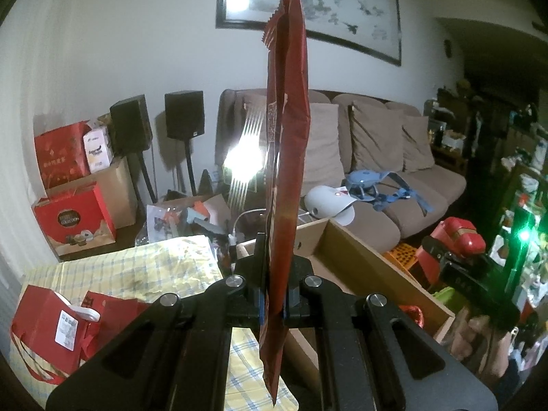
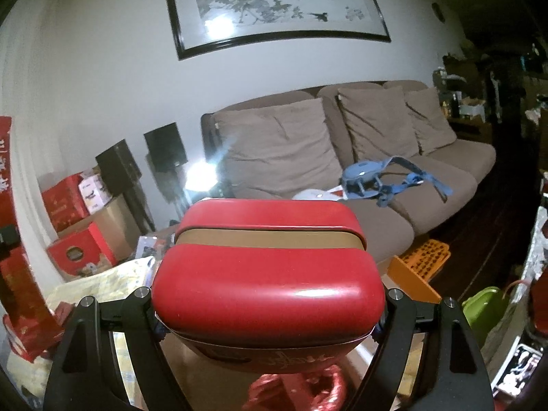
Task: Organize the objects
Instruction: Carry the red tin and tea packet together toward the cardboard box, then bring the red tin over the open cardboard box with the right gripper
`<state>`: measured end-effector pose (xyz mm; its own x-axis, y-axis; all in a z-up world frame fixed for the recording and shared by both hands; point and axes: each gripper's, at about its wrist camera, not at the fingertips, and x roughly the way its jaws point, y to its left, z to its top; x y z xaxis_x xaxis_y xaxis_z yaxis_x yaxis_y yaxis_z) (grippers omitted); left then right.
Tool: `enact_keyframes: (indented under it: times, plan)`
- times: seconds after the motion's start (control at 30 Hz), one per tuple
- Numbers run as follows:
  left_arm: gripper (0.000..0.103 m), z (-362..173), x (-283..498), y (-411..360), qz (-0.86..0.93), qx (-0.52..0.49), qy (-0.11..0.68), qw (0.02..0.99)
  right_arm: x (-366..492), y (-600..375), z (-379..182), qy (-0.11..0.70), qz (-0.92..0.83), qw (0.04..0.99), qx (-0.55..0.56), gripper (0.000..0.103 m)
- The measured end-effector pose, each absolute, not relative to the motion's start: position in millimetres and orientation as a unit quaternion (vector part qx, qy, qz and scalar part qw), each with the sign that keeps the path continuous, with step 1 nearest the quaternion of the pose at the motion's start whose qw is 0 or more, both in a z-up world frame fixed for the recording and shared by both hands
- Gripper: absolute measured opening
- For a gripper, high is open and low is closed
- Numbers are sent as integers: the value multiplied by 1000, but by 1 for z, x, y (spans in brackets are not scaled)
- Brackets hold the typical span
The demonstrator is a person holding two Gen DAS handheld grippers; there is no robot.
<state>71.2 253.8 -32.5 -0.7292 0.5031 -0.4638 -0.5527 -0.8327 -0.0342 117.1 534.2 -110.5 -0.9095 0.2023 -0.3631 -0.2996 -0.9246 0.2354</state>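
Slippage is the main risk: left tongs (image 1: 272, 303) pinch a tall red packet (image 1: 287, 137) edge-on near its lower end, held upright above the box (image 1: 359, 260); it could flop. Right tongs (image 2: 267, 311), spread wide, clamp a red tin (image 2: 267, 274) aloft; smooth sides may slide.

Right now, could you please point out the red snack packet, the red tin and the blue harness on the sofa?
red snack packet (image 1: 287, 157): left wrist view, flat side mid-height.
red tin (image 2: 267, 294): right wrist view, near body panel.
blue harness (image 2: 363, 174): right wrist view, rounded shell.
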Motion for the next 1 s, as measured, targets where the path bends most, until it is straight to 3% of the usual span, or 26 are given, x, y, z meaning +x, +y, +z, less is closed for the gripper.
enact_keyframes:
  times: [0.47,1.0]
  plan:
    - [6,-33,76,264,922,-236,51,301,124,555,-115,145,962,152,-177,83]
    - [6,-33,93,278,916,-231,70,319,108,541,-123,131,962,105,-213,83]
